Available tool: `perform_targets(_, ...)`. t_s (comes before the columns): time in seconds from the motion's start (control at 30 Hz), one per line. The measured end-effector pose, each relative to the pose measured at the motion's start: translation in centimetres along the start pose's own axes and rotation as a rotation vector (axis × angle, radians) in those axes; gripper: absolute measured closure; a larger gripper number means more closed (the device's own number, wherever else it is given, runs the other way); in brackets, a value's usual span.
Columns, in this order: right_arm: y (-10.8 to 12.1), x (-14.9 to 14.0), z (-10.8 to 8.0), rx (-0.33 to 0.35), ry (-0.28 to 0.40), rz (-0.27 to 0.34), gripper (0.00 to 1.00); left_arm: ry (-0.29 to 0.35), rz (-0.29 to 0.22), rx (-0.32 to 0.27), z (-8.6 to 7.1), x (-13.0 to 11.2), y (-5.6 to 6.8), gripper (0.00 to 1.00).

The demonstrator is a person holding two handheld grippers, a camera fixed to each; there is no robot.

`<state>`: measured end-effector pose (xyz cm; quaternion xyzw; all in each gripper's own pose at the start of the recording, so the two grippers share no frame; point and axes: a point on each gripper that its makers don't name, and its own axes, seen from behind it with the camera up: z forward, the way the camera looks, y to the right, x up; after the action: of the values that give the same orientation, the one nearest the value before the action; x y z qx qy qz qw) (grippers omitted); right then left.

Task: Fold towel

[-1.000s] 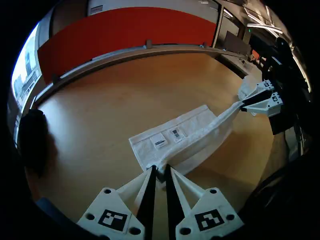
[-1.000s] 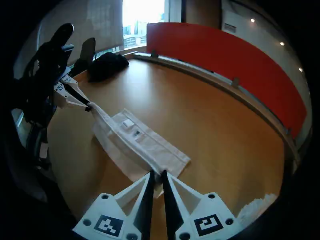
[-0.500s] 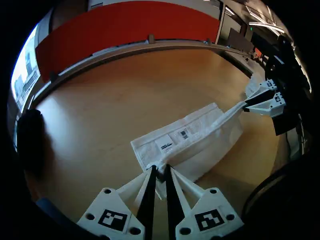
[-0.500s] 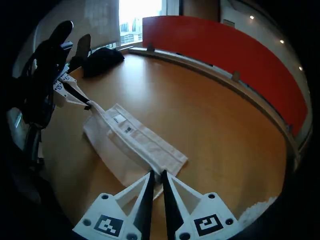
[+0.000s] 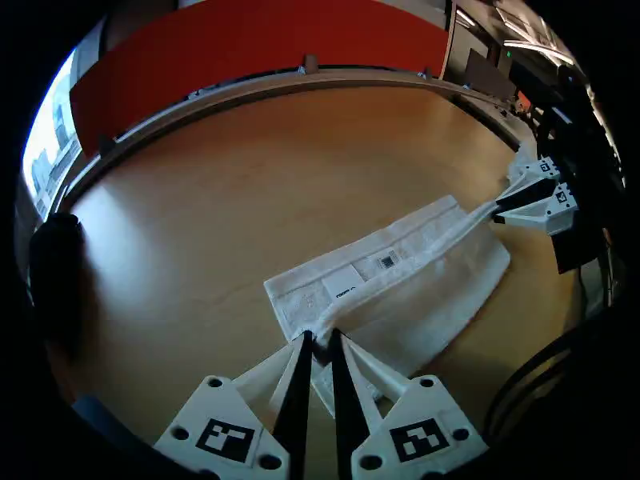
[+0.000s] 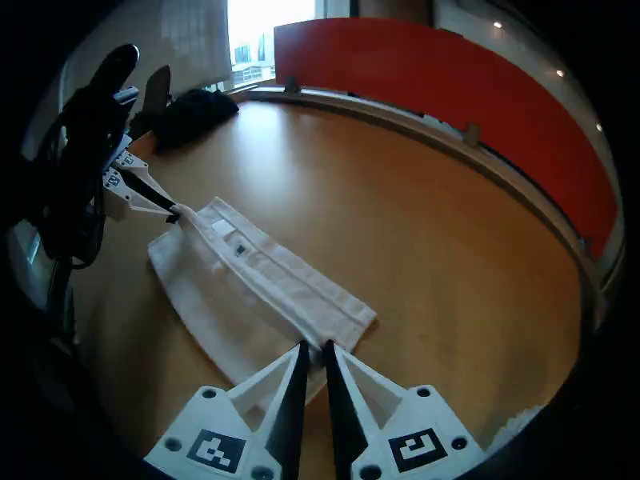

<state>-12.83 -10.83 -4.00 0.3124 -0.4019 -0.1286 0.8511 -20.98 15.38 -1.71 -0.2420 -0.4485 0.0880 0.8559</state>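
A white towel (image 5: 392, 276) lies lengthwise on the wooden table (image 5: 240, 192), partly folded, with two small labels on its upper layer. My left gripper (image 5: 318, 346) is shut on one near corner of it. My right gripper (image 6: 314, 354) is shut on the other near corner; in the left gripper view it is at the far right (image 5: 500, 216), pinching the towel's far end. In the right gripper view the towel (image 6: 256, 292) runs from my fingers to the left gripper (image 6: 172, 213) at the far left. The held edge hangs a little above the table, with cloth drooping under it.
A dark bag (image 6: 192, 116) sits on the table's far corner by the window. A red partition (image 5: 240, 48) stands behind a rail along the table's far edge. Dark equipment and cables (image 5: 576, 160) crowd the side by the right gripper.
Both grippers have carried the held edge forward over the towel. The lifted layer now spreads wider and flatter, and the labelled strip has slid farther away.
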Motion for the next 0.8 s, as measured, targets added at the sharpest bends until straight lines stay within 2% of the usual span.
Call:
perform_targets(0.37,0.9,-0.7,2.0,-0.042,-0.006,0.021,0.80,-0.013,0.031,0.030,2.1,-0.5,-0.7,0.81)
perform_targets(0.5,1.5,-1.0,2.4,-0.064,-0.013,0.028,0.70,-0.018,0.041,0.044,2.5,-0.5,-1.0,0.74)
perform_targets(0.63,2.1,-1.2,2.7,-0.088,-0.017,0.029,0.51,-0.021,0.052,0.064,2.9,-0.5,-1.6,0.62)
perform_targets(0.73,2.3,-1.2,2.9,-0.096,-0.019,0.030,0.41,-0.024,0.060,0.081,3.0,-0.4,-2.1,0.59)
perform_targets(0.8,2.4,-1.1,2.9,-0.097,-0.018,0.032,0.38,-0.026,0.066,0.090,3.1,-0.3,-2.4,0.55)
